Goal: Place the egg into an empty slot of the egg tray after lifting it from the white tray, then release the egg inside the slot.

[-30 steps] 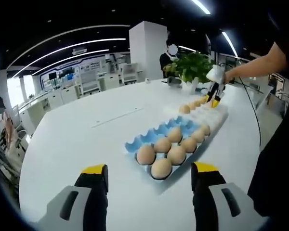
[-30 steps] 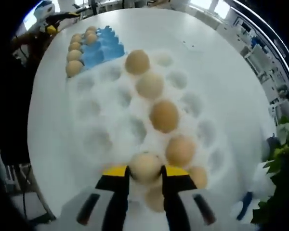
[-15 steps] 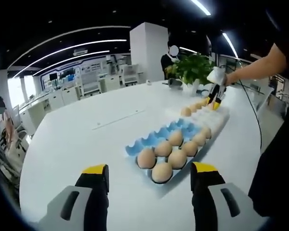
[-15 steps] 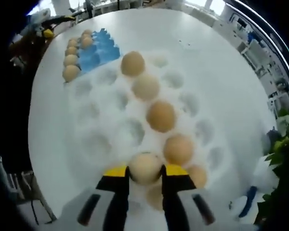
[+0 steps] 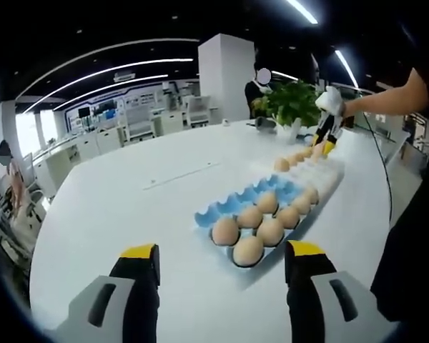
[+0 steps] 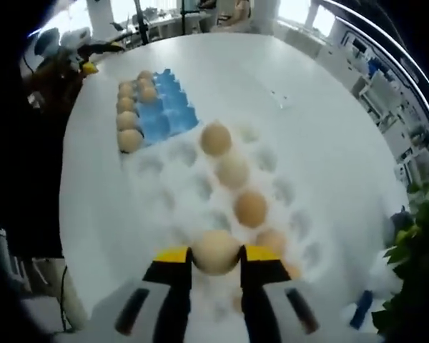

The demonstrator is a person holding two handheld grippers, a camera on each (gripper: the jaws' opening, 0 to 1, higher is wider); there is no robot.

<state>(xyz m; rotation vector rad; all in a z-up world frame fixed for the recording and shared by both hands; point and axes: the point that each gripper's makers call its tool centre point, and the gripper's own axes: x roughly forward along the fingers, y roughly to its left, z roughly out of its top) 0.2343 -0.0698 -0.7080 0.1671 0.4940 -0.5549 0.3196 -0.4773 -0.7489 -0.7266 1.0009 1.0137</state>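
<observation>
Right hand-held gripper (image 6: 215, 261) clamped on egg (image 6: 215, 251), raised above white tray (image 6: 164, 214) for carrying to blue tray (image 6: 173, 113); left hand-held gripper (image 5: 222, 259) apart, idle.

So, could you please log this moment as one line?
right gripper: shut on egg | above white tray | left gripper: open | blue tray: slots free

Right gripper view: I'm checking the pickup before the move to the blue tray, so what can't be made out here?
- White tray: near end hidden behind the right gripper and the egg it holds.
- Egg: underside unseen.
- Blue egg tray: too small to count free slots.
- Left gripper: blurred at the edge.
</observation>
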